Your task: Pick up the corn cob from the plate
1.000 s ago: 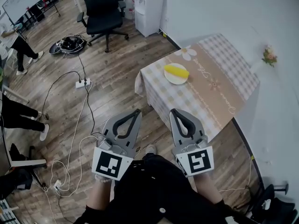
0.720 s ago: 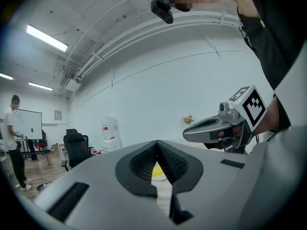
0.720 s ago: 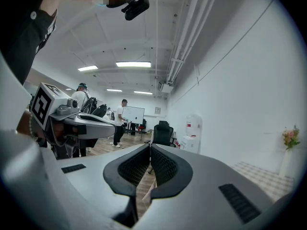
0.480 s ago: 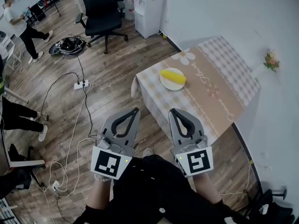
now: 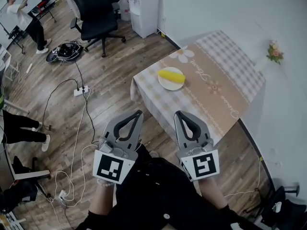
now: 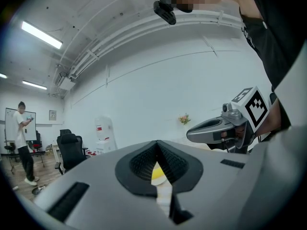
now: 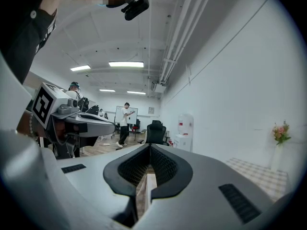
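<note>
Drifting toward 9 o'clock in the head view, the checked table point(image 5: 225, 80) suggests the person is closing in, though no reach has begun. At 12 o'clock the white plate point(image 5: 166, 84) holds only the corn cob point(image 5: 171, 74) — at 6 o'clock, left gripper point(image 5: 139, 113) and right gripper point(image 5: 178, 114) are clamped together, empty.

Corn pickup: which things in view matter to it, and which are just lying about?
Job: corn cob; plate under it; checked table; left gripper and right gripper, both shut.
Lying about: office chair; water dispenser; power strip; flowers; person.
</note>
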`<act>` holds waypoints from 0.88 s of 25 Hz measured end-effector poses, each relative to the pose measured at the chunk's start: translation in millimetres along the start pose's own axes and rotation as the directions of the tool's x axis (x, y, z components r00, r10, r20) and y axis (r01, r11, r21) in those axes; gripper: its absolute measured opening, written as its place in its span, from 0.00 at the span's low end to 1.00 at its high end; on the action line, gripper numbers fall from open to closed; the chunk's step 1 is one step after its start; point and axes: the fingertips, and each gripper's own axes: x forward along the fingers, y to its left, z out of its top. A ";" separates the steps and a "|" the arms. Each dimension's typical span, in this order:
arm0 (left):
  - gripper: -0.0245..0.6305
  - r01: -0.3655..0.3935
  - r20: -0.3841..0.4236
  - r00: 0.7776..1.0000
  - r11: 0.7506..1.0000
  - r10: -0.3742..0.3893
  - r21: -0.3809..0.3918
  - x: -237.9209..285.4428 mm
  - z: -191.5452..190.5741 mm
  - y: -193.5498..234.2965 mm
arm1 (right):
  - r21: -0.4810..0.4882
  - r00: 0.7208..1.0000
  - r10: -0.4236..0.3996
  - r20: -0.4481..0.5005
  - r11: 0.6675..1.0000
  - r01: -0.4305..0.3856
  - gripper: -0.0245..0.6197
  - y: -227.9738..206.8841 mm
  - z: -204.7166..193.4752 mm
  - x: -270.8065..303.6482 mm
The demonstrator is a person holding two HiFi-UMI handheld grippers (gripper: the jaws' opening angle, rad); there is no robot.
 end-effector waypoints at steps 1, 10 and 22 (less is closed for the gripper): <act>0.06 0.006 0.000 1.000 1.000 -0.006 0.000 1.8 0.4 -1.6 | 0.000 1.000 -0.004 0.001 1.000 0.004 0.10 -1.6 -0.8 -1.9; 0.06 0.062 0.020 0.998 0.998 -0.062 0.004 25.4 6.3 -8.7 | 0.006 0.998 -0.070 -0.007 0.998 0.070 0.10 -23.7 -6.8 -9.3; 0.06 0.162 0.042 0.986 0.986 -0.163 0.034 77.5 8.4 6.9 | 0.006 0.983 -0.179 -0.048 0.984 0.179 0.10 -60.1 -9.2 11.7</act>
